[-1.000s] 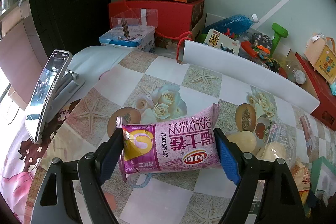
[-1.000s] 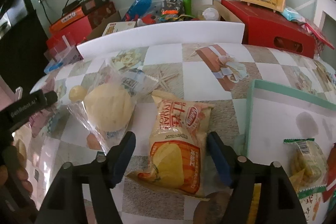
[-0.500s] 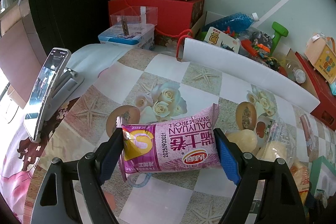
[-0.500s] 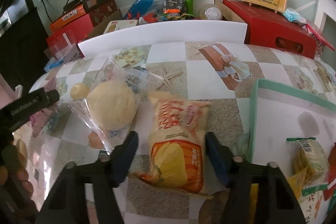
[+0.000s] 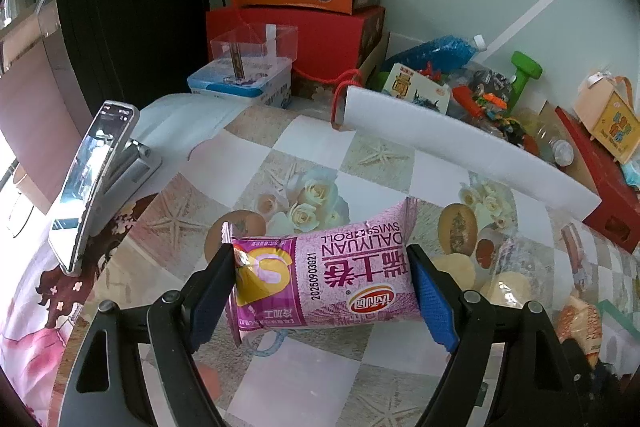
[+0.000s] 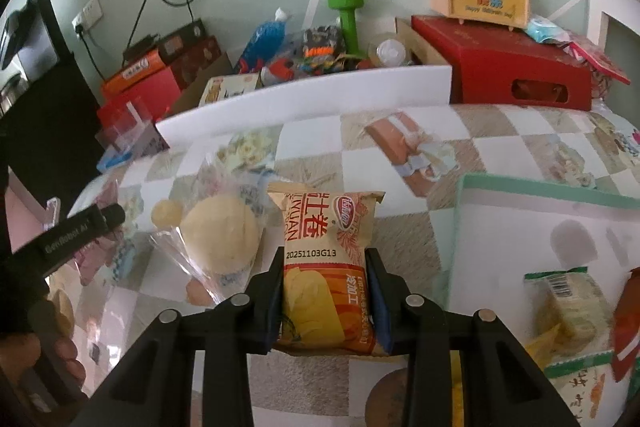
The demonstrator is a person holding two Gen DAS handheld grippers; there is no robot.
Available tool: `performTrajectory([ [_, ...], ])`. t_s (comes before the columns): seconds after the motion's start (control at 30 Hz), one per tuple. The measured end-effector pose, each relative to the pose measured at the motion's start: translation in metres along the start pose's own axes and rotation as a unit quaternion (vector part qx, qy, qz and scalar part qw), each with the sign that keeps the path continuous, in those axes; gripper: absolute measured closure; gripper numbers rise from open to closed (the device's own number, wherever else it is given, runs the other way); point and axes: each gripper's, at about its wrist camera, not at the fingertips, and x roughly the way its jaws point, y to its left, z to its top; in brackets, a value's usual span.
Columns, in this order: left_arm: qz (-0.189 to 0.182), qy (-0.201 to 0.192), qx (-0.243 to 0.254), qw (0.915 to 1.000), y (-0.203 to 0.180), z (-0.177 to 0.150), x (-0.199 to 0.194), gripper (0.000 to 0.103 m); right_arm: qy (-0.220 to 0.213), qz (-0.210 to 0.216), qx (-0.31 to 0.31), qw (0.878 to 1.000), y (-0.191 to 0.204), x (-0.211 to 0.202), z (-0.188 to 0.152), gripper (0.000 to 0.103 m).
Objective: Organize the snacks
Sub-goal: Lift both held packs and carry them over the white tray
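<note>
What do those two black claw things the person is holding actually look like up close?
Both are matte black plastic tongs with two angled fingers and round silver bolts at the joints. The left gripper has bright blue, finely textured pads lining its fingers; the right gripper's pads look darker blue. From the right camera, the left one's black body carries faint printed lettering. No cables or sleeves show.

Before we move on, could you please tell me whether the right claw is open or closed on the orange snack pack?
Closing on it: the right claw has the orange snack pack between its pads, pinched at both sides.
</note>
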Motion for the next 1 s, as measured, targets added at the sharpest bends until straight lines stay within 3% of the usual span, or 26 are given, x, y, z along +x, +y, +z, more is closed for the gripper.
performTrajectory([
  [0.27, -0.024, -0.034, 0.004, 0.9991, -0.005, 0.005, -0.028, 0.019, -0.054, -0.014, 0.053, 0.997, -0.023, -0.037, 0.016, 0.064],
  [0.5, -0.087, -0.06, 0.043, 0.9935, -0.039, 0.003, -0.053, 0.019, -0.108, -0.053, 0.108, 0.987, -0.056, -0.07, 0.025, 0.064],
  [0.6, -0.116, -0.066, 0.076, 0.9881, -0.066, -0.003, -0.063, 0.019, -0.118, -0.082, 0.122, 0.982, -0.07, -0.082, 0.027, 0.064],
  [0.8, -0.173, -0.06, 0.145, 0.9724, -0.12, -0.02, -0.077, 0.019, -0.158, -0.099, 0.167, 0.968, -0.1, -0.108, 0.029, 0.064],
  [1.0, -0.215, -0.044, 0.196, 0.9556, -0.165, -0.039, -0.087, 0.019, -0.186, -0.168, 0.237, 0.939, -0.141, -0.128, 0.021, 0.064],
])
